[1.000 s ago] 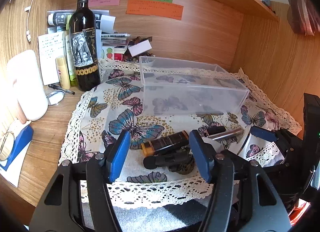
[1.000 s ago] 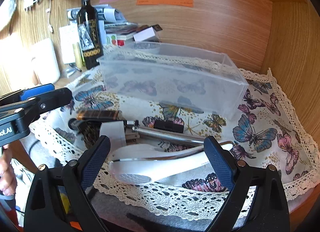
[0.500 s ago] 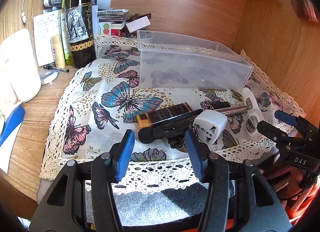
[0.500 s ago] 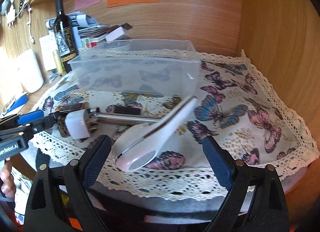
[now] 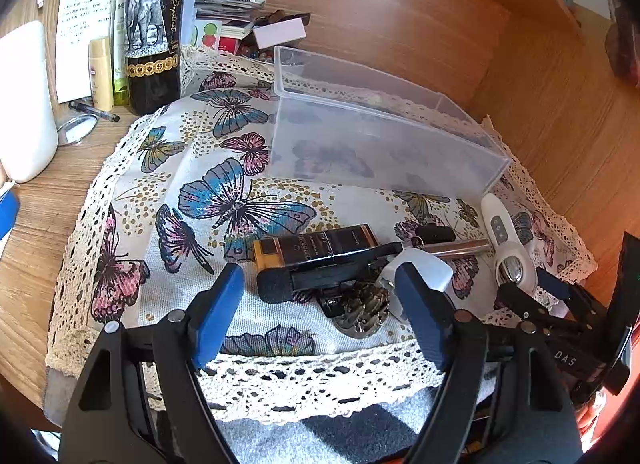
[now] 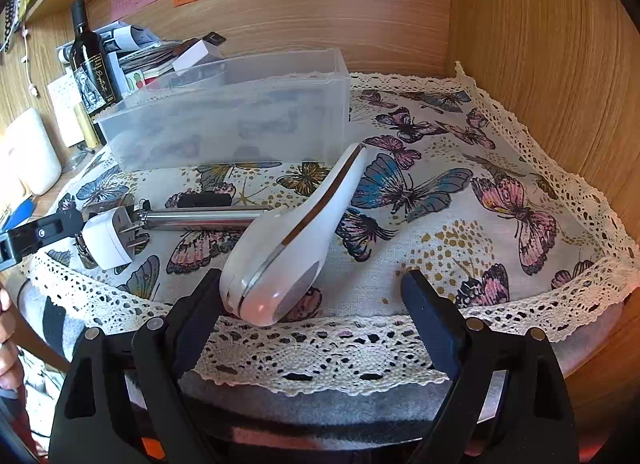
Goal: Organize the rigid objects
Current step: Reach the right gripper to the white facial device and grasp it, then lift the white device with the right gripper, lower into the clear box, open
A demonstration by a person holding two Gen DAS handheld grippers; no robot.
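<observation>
both tongs spread, nothing picked yet

right tongs (image 6: pixel 312 304) flanked the white handheld device (image 6: pixel 296 236) at lower centre; left tongs (image 5: pixel 320 308) hovered empty; next, probably pinching it for the clear bin (image 6: pixel 224 124).

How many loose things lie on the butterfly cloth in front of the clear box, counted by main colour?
White: 2, the plug adapter and the handheld device.
Black: 3, the black-and-gold tube, the long black tool, the small black block.
Metallic: 2, the steel rod and the ornate round piece.
Total: 7.
</observation>
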